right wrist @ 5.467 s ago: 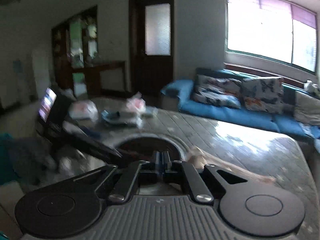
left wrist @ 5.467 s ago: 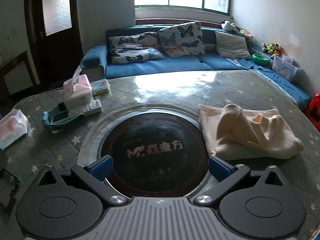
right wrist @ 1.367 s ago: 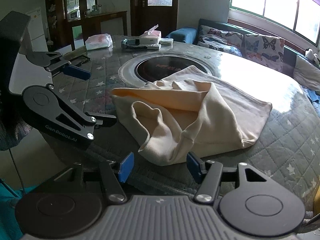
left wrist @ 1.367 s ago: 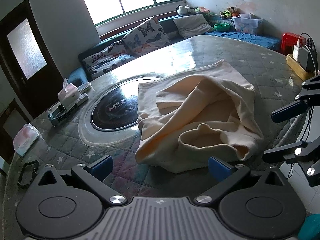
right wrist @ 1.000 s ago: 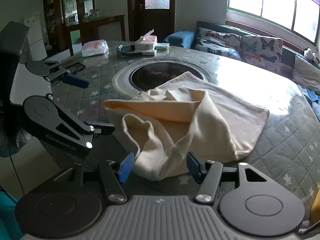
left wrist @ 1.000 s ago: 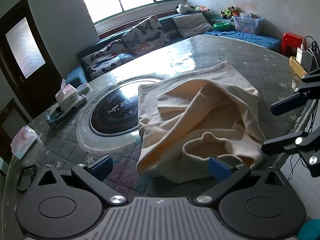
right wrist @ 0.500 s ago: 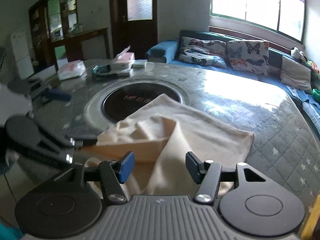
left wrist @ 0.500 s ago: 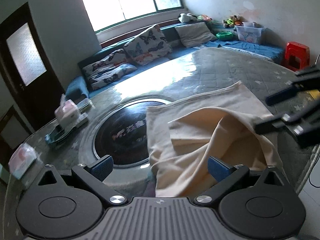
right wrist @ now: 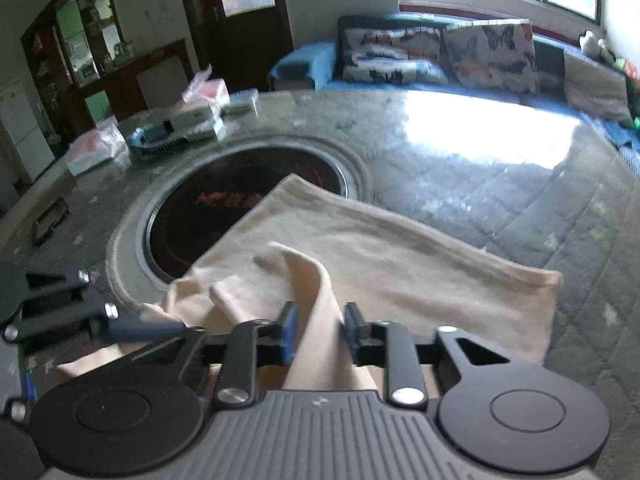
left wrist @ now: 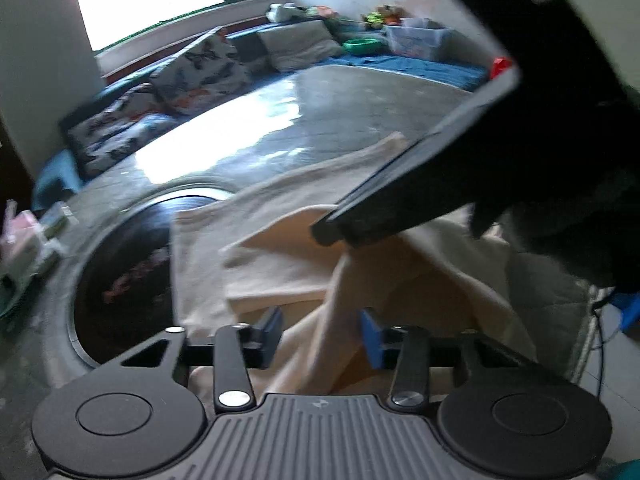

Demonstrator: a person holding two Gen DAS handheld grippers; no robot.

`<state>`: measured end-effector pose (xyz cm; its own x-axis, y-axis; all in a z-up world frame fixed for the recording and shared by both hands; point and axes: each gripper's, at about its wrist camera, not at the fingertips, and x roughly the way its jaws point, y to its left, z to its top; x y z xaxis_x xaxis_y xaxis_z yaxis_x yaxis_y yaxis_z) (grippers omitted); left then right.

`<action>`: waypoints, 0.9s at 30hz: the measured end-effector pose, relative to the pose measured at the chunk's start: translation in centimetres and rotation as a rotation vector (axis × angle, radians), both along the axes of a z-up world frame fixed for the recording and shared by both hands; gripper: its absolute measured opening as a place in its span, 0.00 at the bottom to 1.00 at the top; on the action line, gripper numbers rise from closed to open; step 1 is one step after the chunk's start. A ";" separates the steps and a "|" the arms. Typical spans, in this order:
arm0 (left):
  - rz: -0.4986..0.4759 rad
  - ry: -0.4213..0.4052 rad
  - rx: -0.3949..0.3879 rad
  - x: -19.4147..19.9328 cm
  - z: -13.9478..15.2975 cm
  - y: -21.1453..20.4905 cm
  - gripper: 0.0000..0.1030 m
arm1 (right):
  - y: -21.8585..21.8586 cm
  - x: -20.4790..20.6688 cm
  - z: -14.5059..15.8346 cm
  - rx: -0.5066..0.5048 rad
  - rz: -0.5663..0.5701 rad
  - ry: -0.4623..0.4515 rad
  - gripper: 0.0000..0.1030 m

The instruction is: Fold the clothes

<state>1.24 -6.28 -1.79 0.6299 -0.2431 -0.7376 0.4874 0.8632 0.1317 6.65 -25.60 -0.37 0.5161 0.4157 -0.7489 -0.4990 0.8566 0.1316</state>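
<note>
A cream garment (left wrist: 280, 256) lies crumpled on the round quilted table (left wrist: 328, 112), partly over the dark round centre plate (left wrist: 128, 276). My left gripper (left wrist: 320, 336) has its jaws partly closed around a raised fold of the cloth, with a gap still showing. My right gripper (right wrist: 318, 330) has its jaws close on both sides of another raised fold of the garment (right wrist: 400, 264). The right gripper crosses the left wrist view (left wrist: 420, 196) just above the cloth. The left gripper shows at the left edge of the right wrist view (right wrist: 132, 328).
A tissue box and other small items (right wrist: 192, 120) sit at the table's far left edge. A blue sofa with butterfly cushions (right wrist: 436, 60) runs behind the table. A dark door (right wrist: 240, 16) and cabinets stand beyond. The table edge (left wrist: 576, 320) drops off to the right.
Both grippers have moved in onto the near edge of the garment and narrowed their jaws around raised folds. The right gripper now crosses close in front of the left camera.
</note>
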 end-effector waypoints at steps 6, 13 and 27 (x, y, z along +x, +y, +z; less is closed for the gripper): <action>-0.002 0.004 0.001 0.7 -1.0 0.0 0.07 | -1.0 0.0 -0.4 0.014 -0.031 0.002 0.05; 0.108 -0.043 -0.029 -0.2 0.6 2.5 0.04 | -4.8 -2.2 1.9 0.051 -0.116 -0.079 0.04; 0.295 -0.046 -0.078 -2.4 3.0 9.6 0.10 | -12.1 -7.9 2.3 -0.068 -0.322 -0.135 0.04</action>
